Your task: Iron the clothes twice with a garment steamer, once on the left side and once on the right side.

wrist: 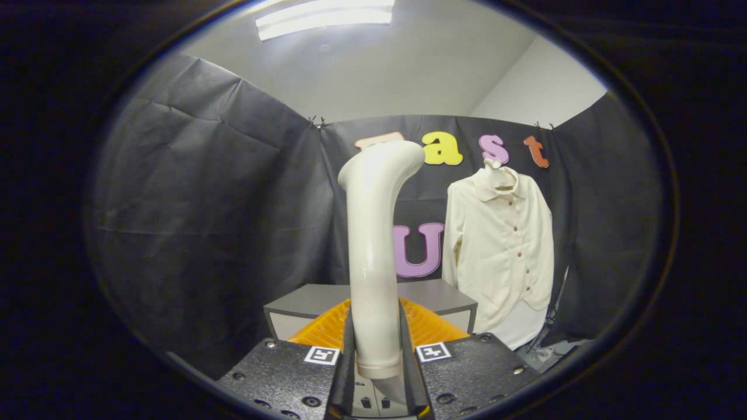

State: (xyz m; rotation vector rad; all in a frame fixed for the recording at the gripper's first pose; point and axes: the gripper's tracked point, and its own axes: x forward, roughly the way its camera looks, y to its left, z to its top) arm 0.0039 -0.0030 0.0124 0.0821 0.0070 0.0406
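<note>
Fingers clamp steamer upright; cream shirt hangs beyond (possibly on hanger), grey table below.

A ceiling light glares overhead (fisheye bends the edges), leaving the dim booth sharp.

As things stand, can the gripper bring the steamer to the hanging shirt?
Probably yes: the gripper is shut on the steamer, and nothing stands between it and the shirt beyond, to the right.
</note>
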